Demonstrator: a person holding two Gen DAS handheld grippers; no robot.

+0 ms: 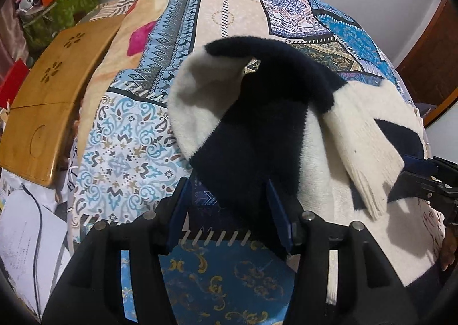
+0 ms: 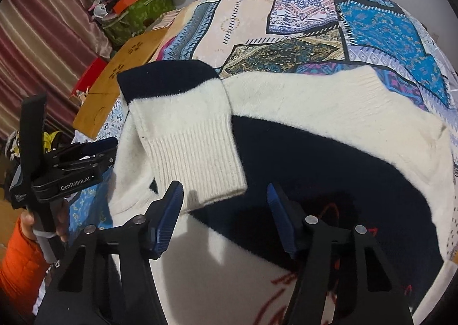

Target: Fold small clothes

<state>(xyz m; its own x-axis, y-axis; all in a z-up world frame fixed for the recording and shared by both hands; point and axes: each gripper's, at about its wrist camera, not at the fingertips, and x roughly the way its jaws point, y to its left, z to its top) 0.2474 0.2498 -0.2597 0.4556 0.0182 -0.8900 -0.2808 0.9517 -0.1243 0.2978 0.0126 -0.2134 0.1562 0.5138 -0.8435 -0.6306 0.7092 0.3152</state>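
Left gripper [image 1: 226, 210], bottom centre of left view: jaws apart. A navy flap of the sweater [image 1: 252, 130] hangs between the pads, brushing the right one, with no clamp visible.

Right gripper [image 2: 226, 216], bottom centre of right view: jaws apart, nothing between them, hovering above the sweater body near the red print [image 2: 289, 279].

Sweater lies on the patterned bedspread [image 2: 386, 24], filling the middle of both views. 1 sleeve [image 2: 189, 136] is folded across the chest, ribbed cuff [image 2: 206, 164] toward the lens. In left view the sleeve's navy shoulder part stands up in a hump mid-frame and isn't flat.

My read: sleeve fold, release phase. To do it well:
- let the navy flap drop clear before lifting left
- press the hump down so the sleeve lies flush
- keep the cuff inside the body outline
- right takes the far sleeve next; it isn't visible here

Upper left: wooden tray [image 1: 48, 101], clear of the work.
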